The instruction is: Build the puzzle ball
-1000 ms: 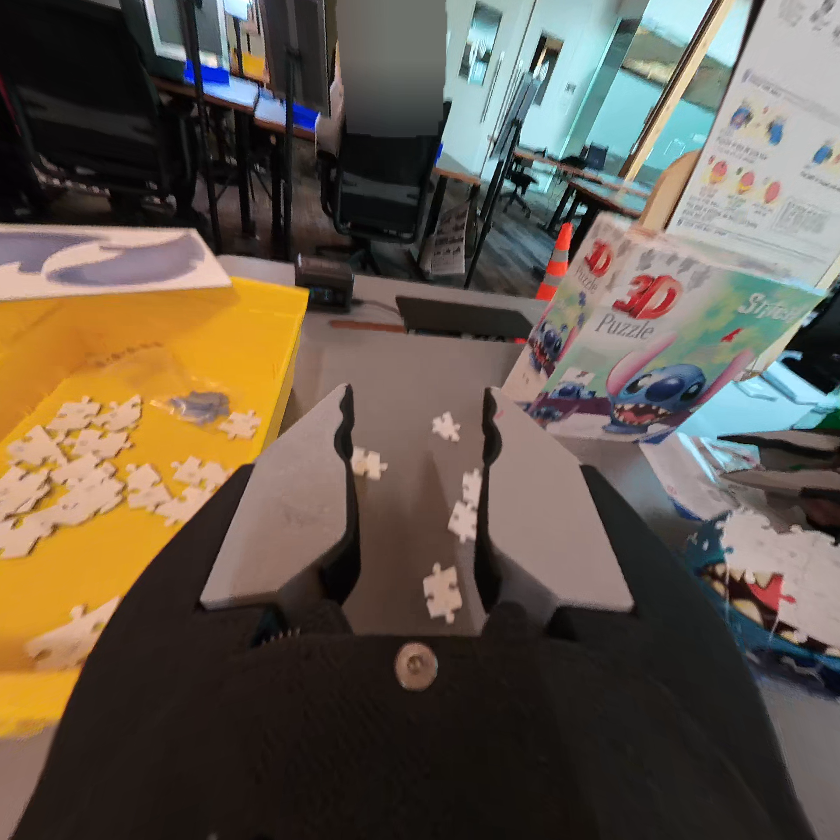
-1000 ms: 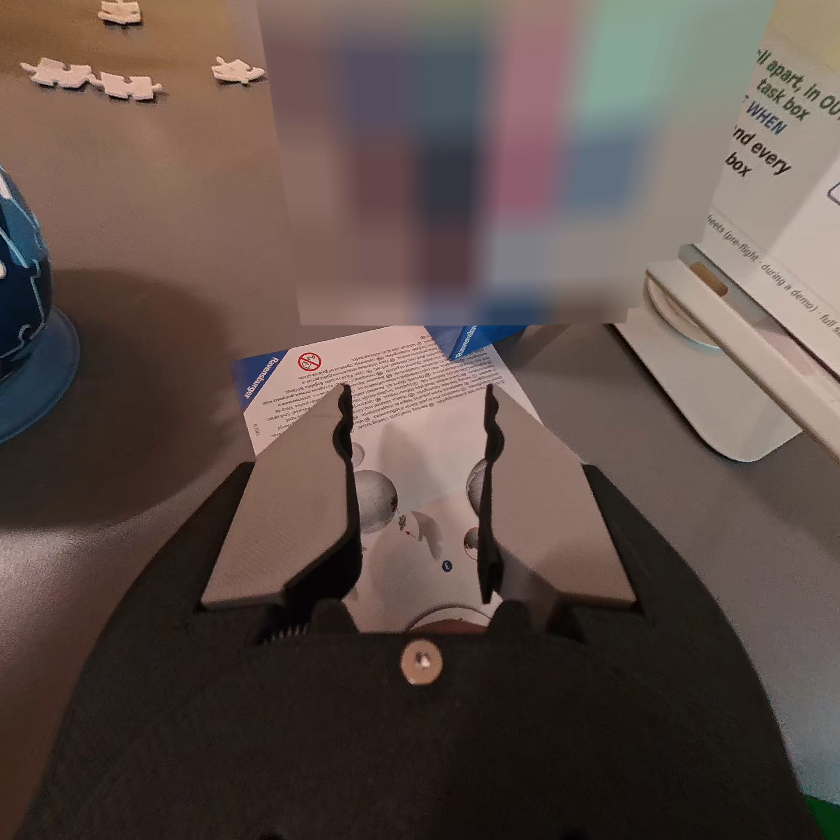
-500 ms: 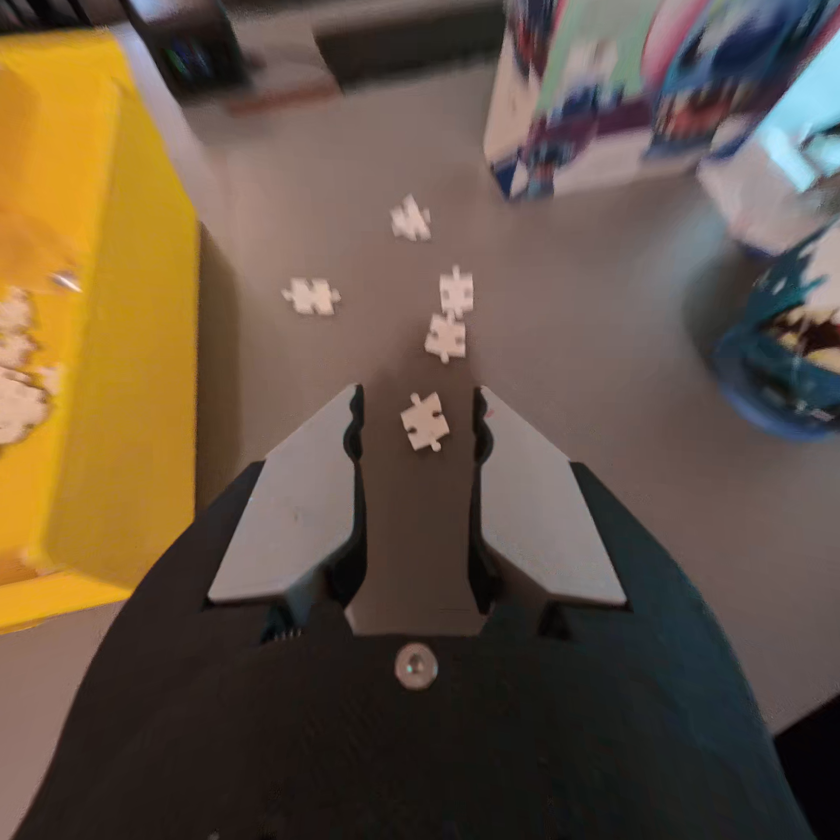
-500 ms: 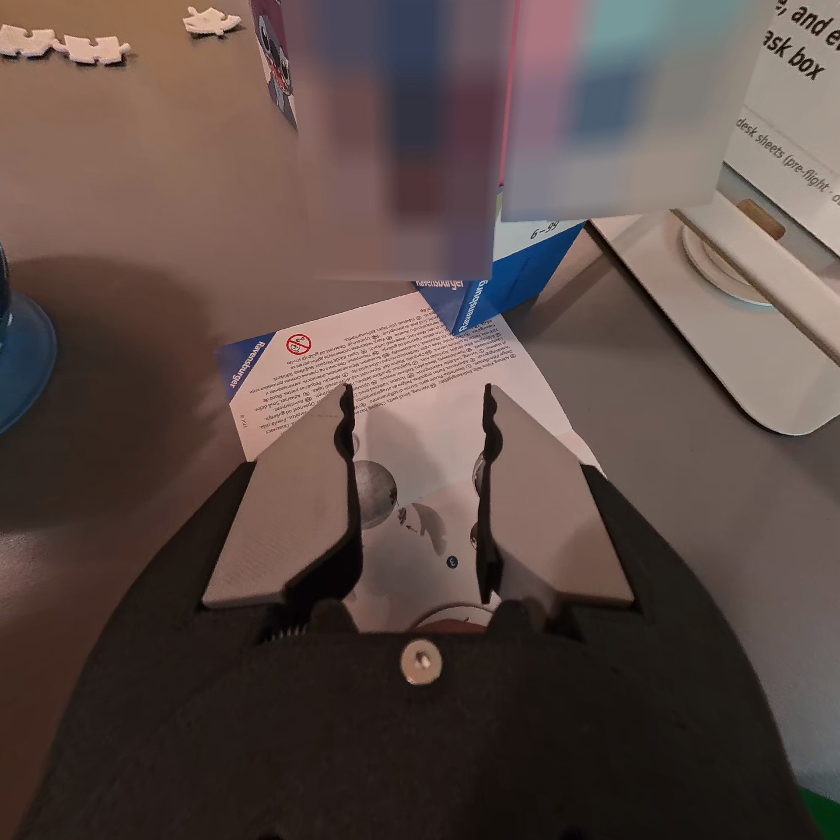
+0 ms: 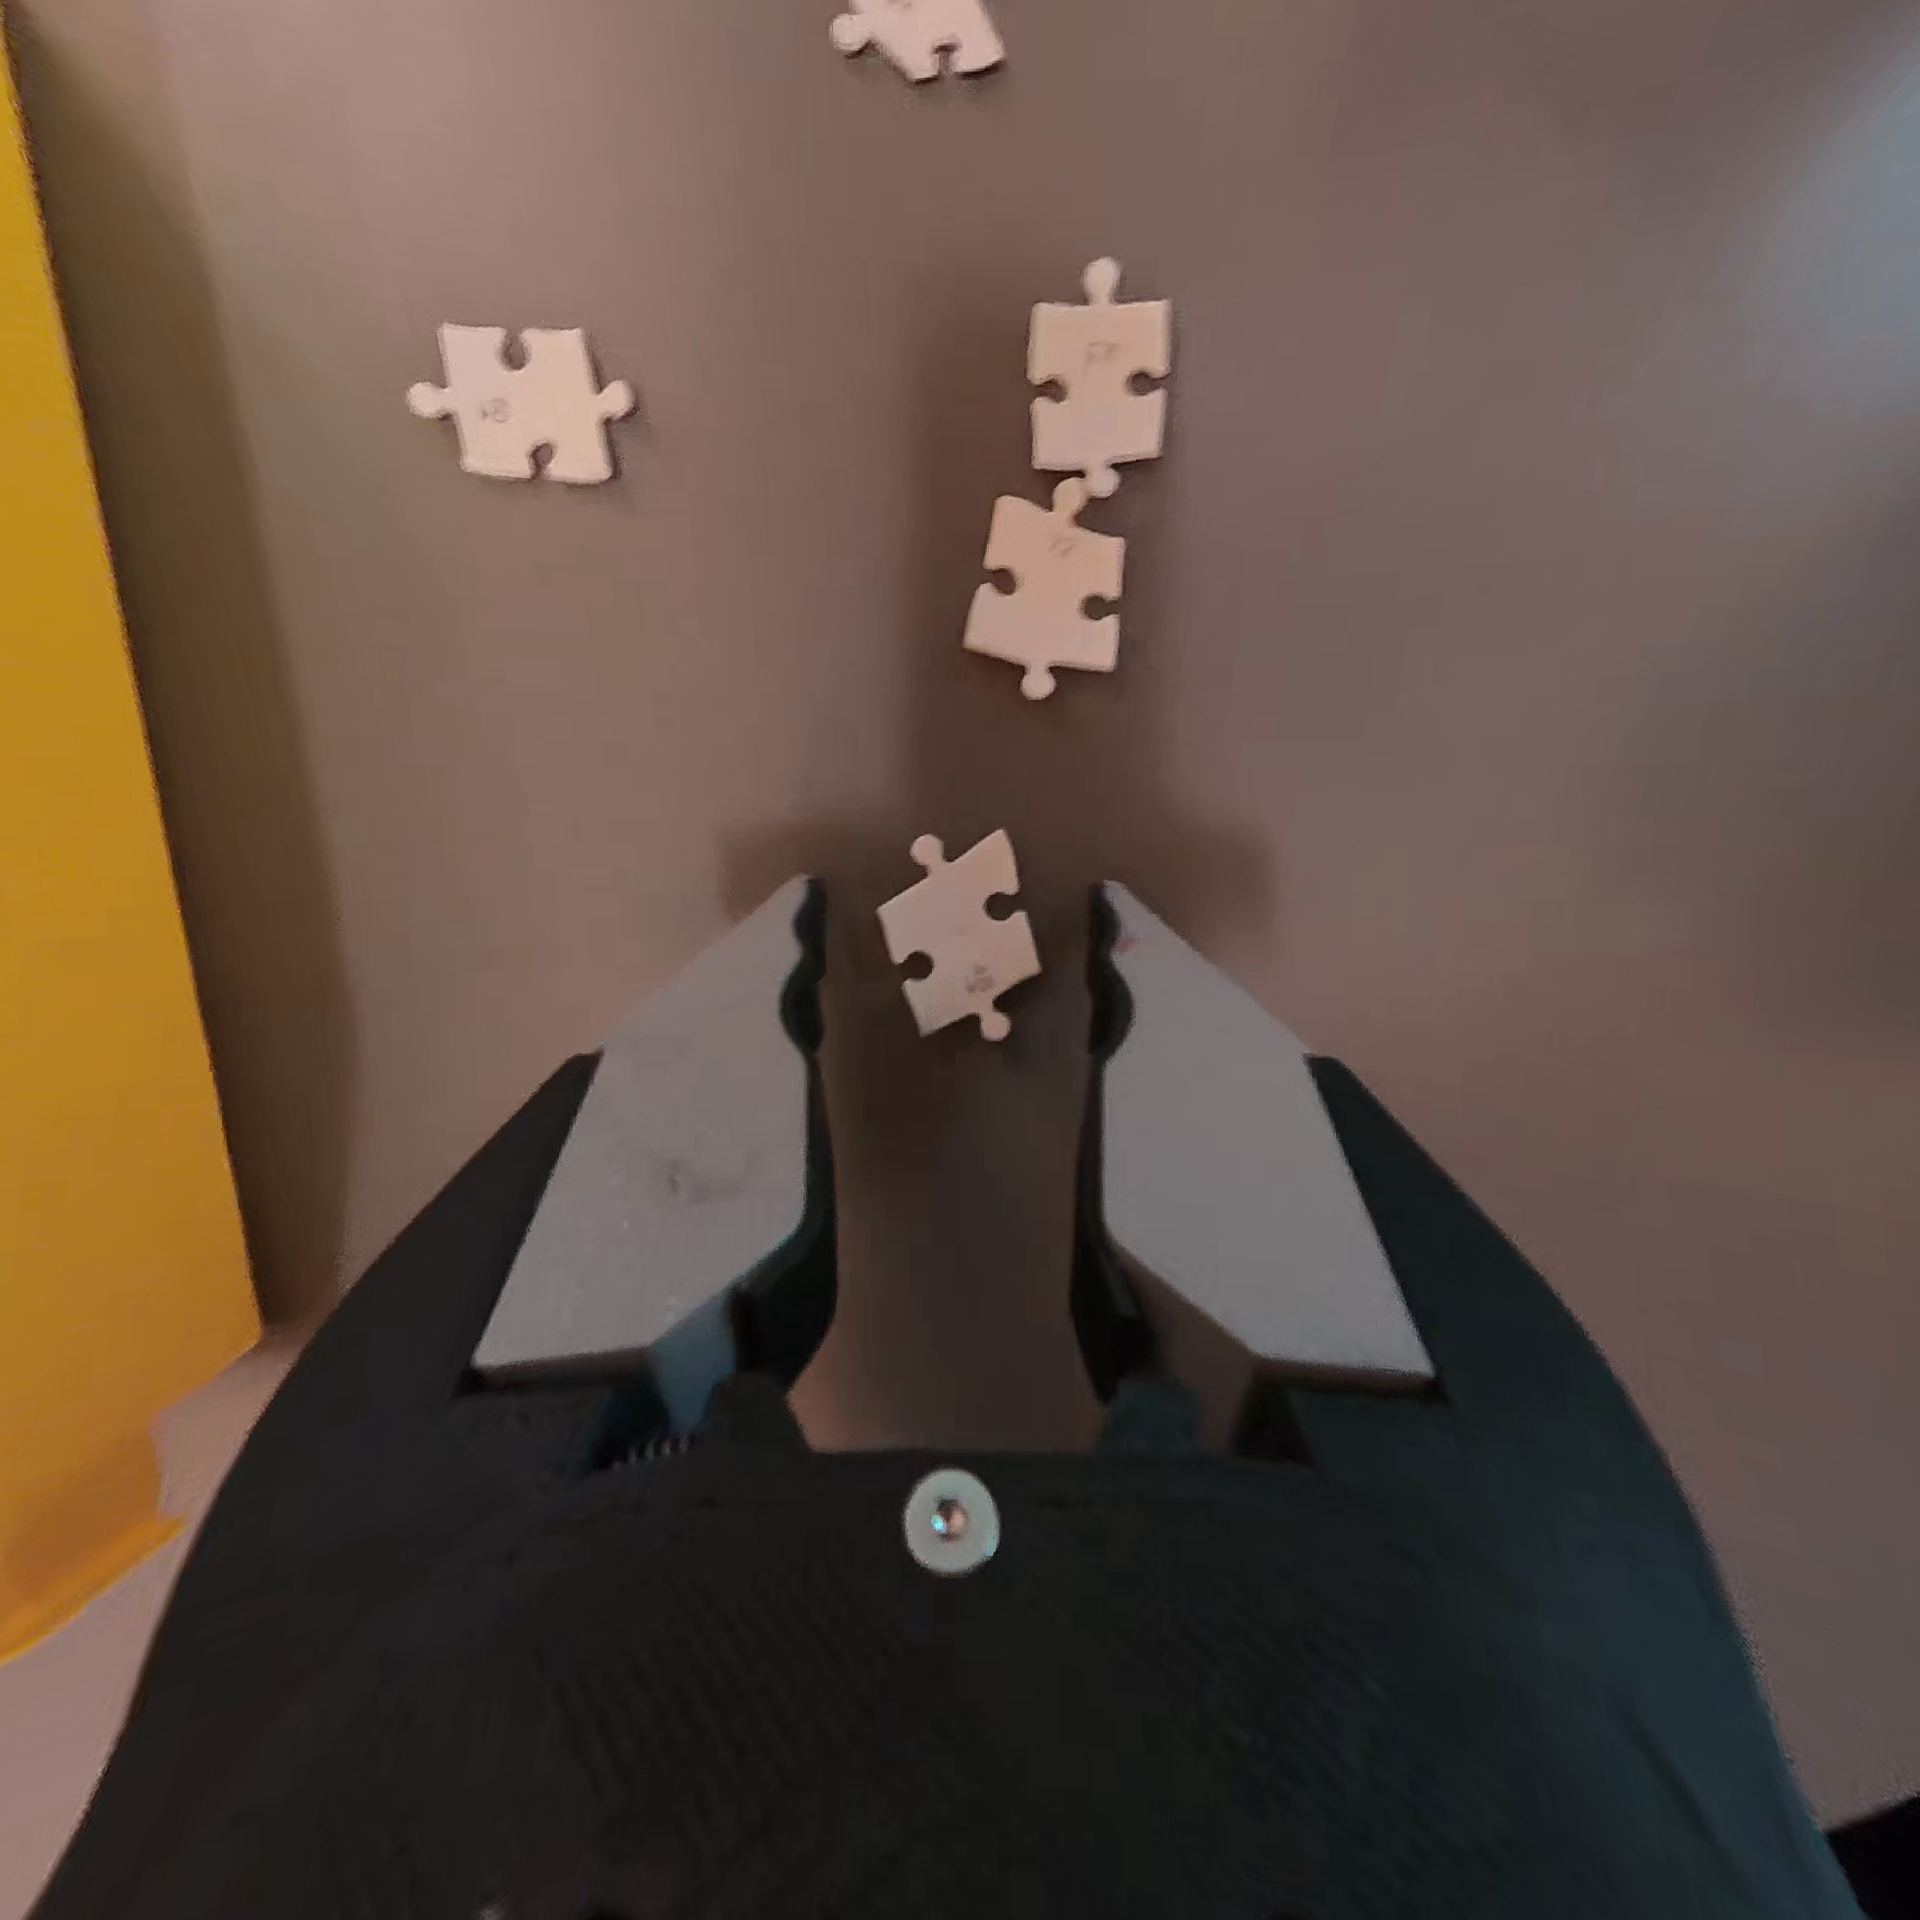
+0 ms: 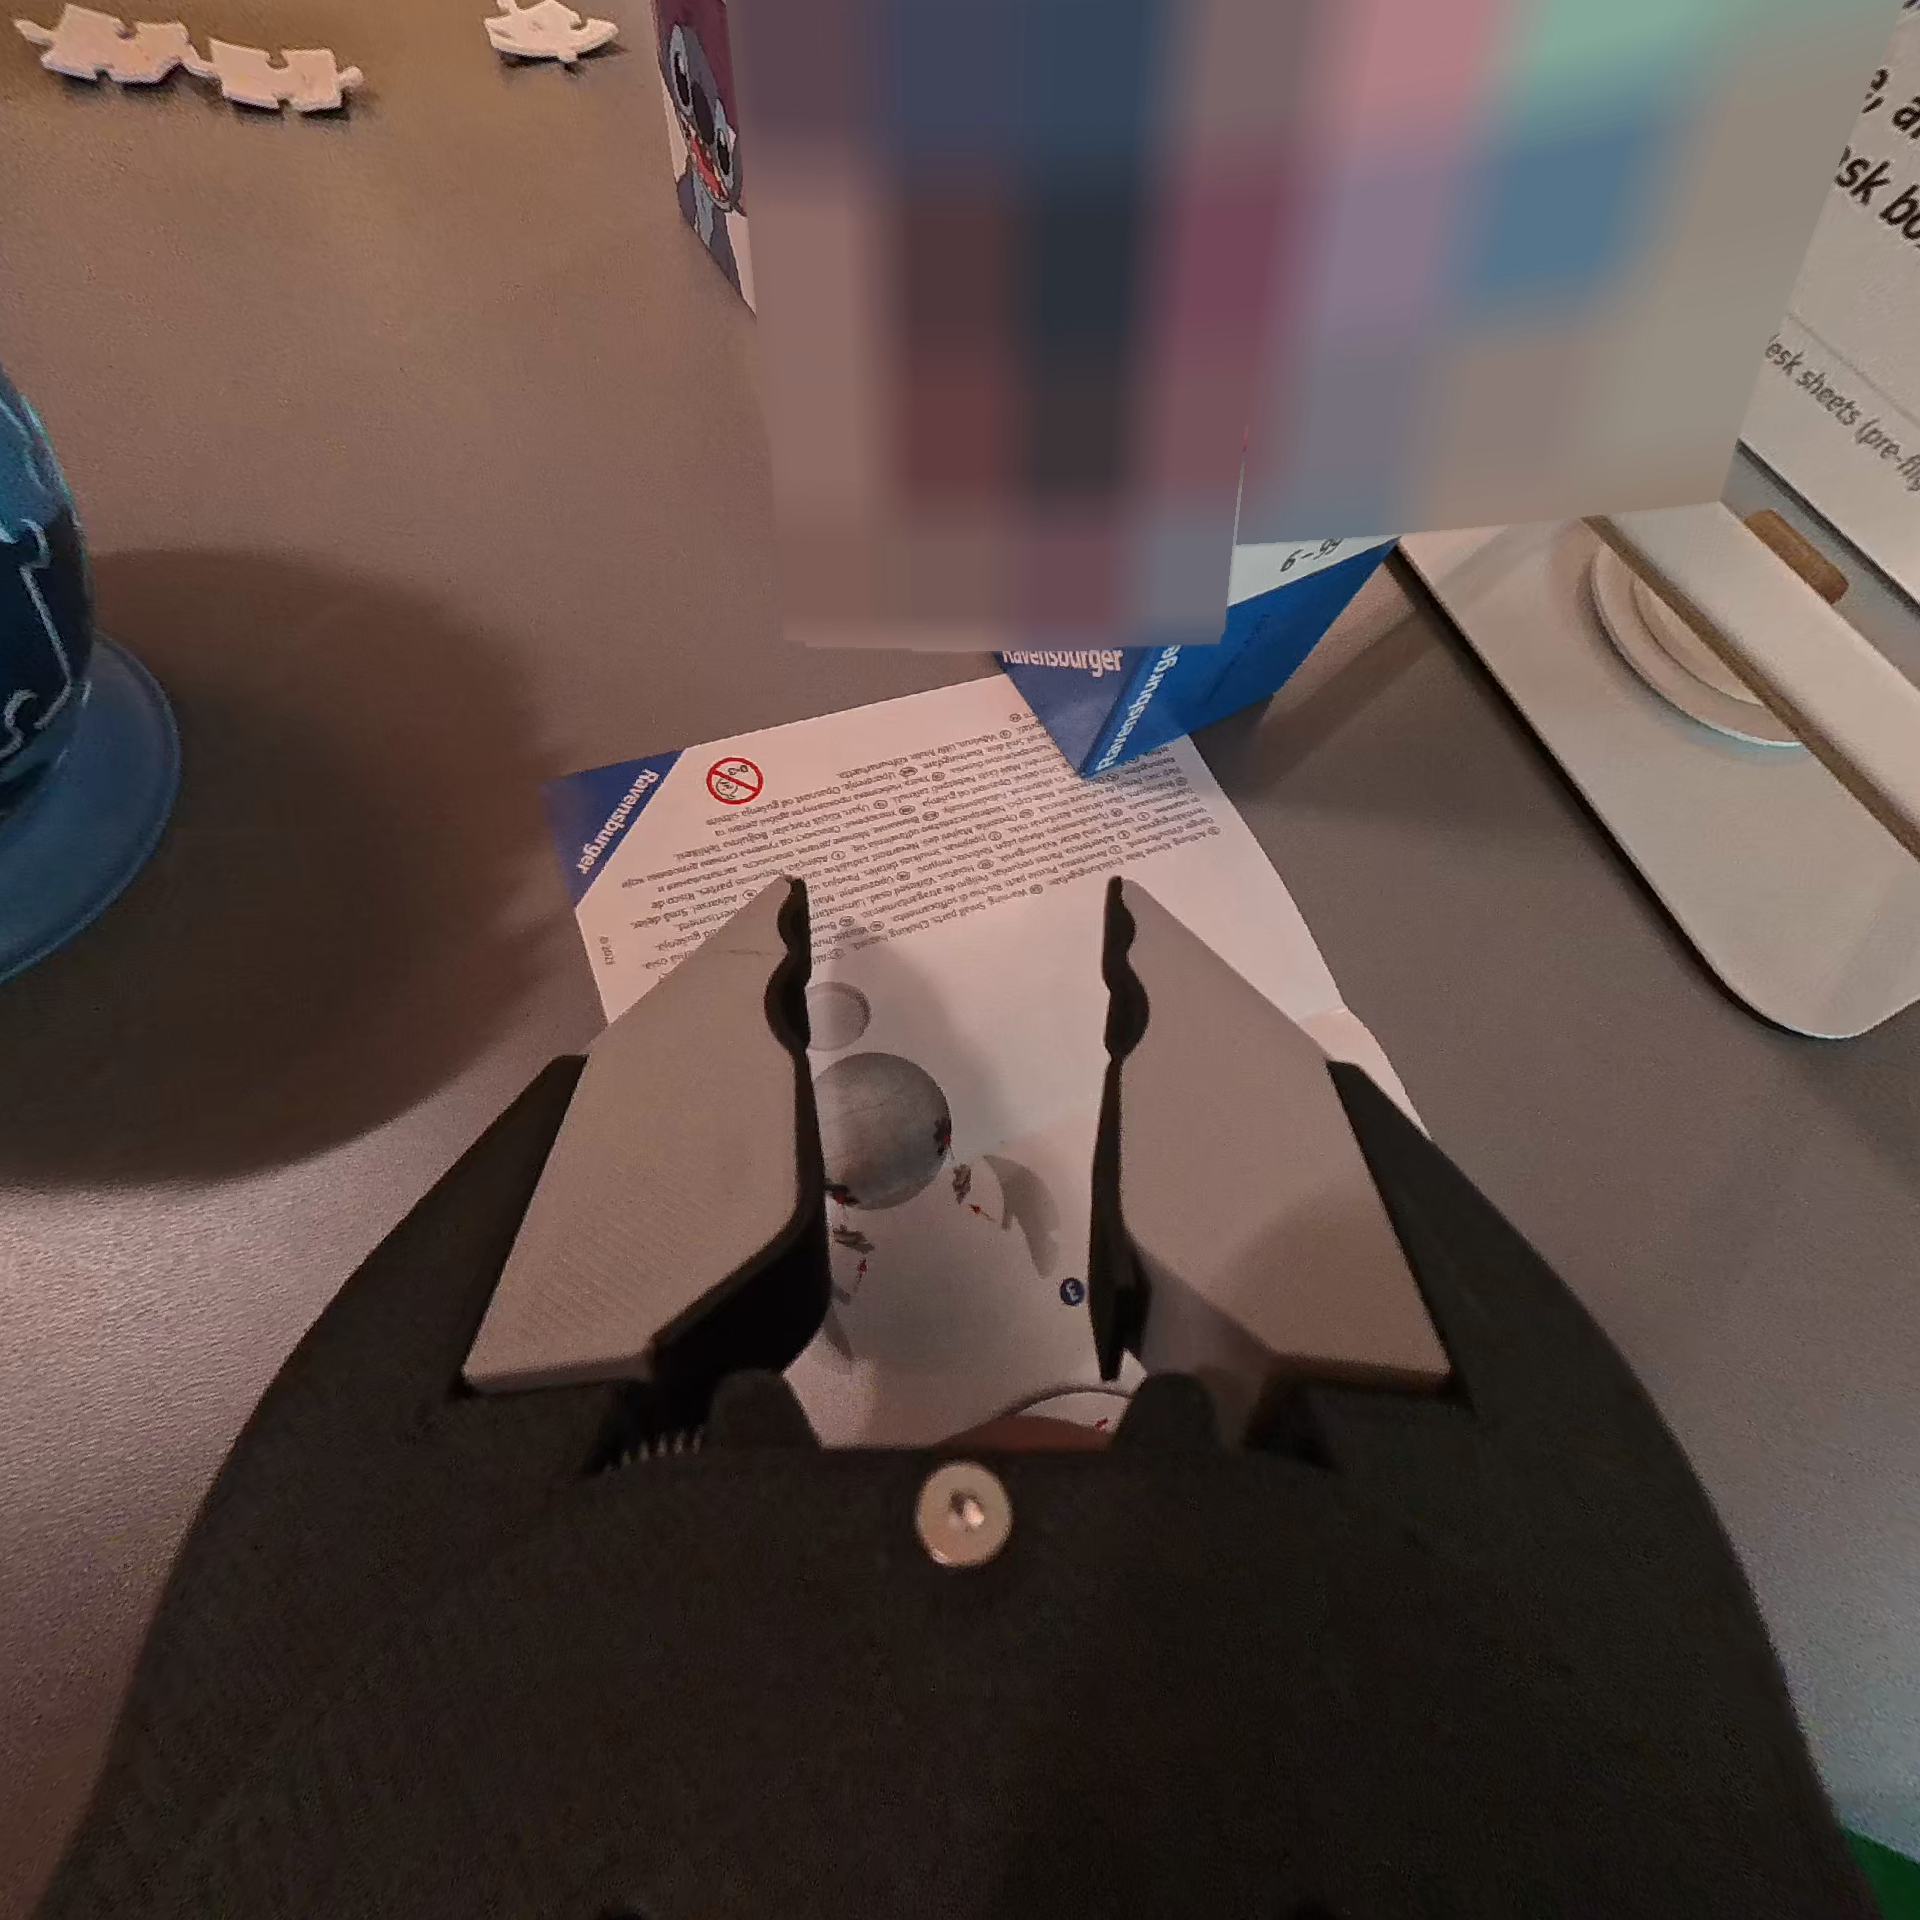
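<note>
- Puzzle ball, a blue sphere of interlocked curved pieces (image 6: 26,582) on a round blue plastic stand (image 6: 99,821), shows only at the left edge of our right wrist view; we see too little of it to say how much of its shell is closed.
- Loose white jigsaw pieces lie face down on the grey tabletop (image 5: 1455,623), well apart from the ball, so we judge the build unfinished.
- Our left gripper (image 5: 956,914) is spread wide, its jaws flanking the nearest white piece (image 5: 961,935) without touching it. We read this as the start of a pick.
- Beyond that piece lie two more white pieces (image 5: 1049,587) touching tab to edge, another (image 5: 525,416) nearer the yellow plastic bin (image 5: 83,831), and a fifth (image 5: 920,36) farthest off.
- Our right gripper (image 6: 956,914) is also parted and empty, above the printed white instruction leaflet (image 6: 935,831), right of the ball.
- Left to do, in our judgement: lift each piece, carry it to the ball, press it home.
</note>
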